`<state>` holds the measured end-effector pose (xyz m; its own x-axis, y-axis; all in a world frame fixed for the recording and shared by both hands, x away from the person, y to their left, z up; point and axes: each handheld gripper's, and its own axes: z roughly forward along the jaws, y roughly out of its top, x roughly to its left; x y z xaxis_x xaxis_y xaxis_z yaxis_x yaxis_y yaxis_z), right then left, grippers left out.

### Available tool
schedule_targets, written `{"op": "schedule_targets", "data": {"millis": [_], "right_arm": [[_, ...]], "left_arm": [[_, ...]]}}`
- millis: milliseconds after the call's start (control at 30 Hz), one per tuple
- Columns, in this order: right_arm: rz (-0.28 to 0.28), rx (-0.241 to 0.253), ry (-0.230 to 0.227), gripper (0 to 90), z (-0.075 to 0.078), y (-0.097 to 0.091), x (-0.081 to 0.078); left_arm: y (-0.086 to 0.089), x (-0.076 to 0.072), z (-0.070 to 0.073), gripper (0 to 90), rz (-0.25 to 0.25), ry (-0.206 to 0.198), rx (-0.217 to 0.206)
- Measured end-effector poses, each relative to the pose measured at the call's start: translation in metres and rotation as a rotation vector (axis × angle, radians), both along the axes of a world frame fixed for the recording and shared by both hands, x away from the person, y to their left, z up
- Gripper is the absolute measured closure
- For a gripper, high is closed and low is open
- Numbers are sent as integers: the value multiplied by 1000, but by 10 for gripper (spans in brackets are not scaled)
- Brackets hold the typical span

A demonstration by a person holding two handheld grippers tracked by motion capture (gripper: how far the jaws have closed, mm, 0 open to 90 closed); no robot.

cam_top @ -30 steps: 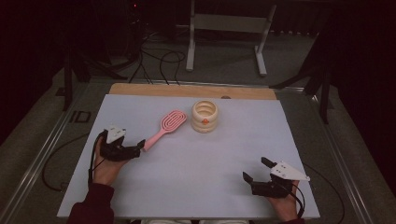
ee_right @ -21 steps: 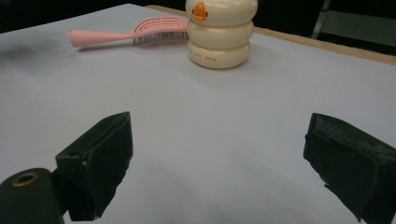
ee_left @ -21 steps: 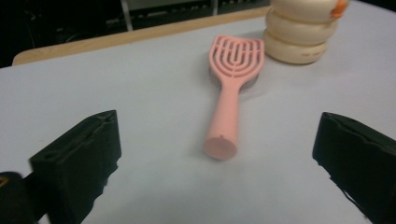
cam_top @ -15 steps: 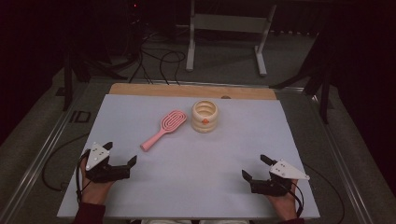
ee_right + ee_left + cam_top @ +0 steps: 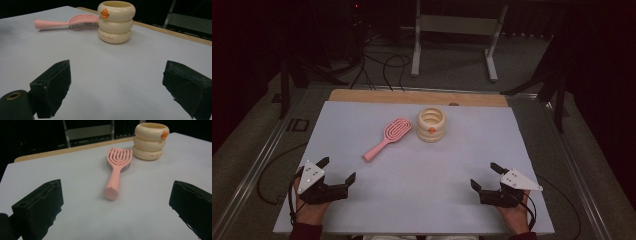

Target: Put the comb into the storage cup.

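A pink hairbrush lies flat on the white table sheet, its handle toward the near left. Beside its head stands a cream ringed cup with an orange mark. My left gripper rests near the front left; its jaws have just been opening and stand wide with nothing between them. In the left gripper view the hairbrush lies ahead of the left gripper, apart from it, with the cup behind. My right gripper sits open at the front right, facing the cup and hairbrush.
A wooden strip borders the table's far edge. Behind it, on the dark floor, stand a metal frame and loose cables. Metal rails run along both sides of the table.
My left gripper has drawn back from the hairbrush's handle toward the near left corner. The hairbrush, the cup and the right gripper have stayed where they were.
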<state>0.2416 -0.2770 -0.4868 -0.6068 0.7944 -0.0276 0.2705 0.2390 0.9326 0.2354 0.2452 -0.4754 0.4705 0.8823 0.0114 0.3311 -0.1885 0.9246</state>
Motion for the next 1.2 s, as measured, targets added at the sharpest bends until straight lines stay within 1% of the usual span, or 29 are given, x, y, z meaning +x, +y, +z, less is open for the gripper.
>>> {"op": "schedule_targets", "data": {"millis": [100, 167, 233, 300, 333, 400, 633, 800, 867, 967, 1033, 1200], "right_arm": [[4, -6, -2, 83, 0, 1, -1], [4, -10, 1, 83, -1, 3, -2], [8, -19, 0, 83, -1, 4, -2], [7, -16, 4, 83, -2, 4, -2], [6, -18, 5, 83, -2, 4, -2], [5, -19, 5, 83, -2, 4, -2], [7, -20, 7, 83, -3, 3, -2], [3, -21, 13, 83, -3, 4, -2], [5, -19, 14, 83, -3, 4, -2], [5, -19, 15, 83, -4, 5, -2], [6, -20, 15, 83, -4, 5, -2], [5, -18, 16, 83, -4, 5, -2]], "left_arm": [[-1, 1, -1, 0, -2, 6, 20], [-1, 1, 0, 0, -2, 10, 11], [0, 2, 0, 0, -2, 17, 14], [0, 2, 0, 0, -1, 24, 17], [0, 2, 0, 0, 3, 21, 21], [0, 3, 0, 0, 10, 31, 35], [-1, 5, 1, 0, 11, 47, 39], [0, 10, 3, 9, -14, 85, 28], [0, 12, 4, 9, -10, 80, 25], [-1, 14, 6, 0, 1, 71, 36], [-1, 15, 8, 0, -3, 68, 28], [-3, 20, 12, 0, -5, 71, 45]]}}
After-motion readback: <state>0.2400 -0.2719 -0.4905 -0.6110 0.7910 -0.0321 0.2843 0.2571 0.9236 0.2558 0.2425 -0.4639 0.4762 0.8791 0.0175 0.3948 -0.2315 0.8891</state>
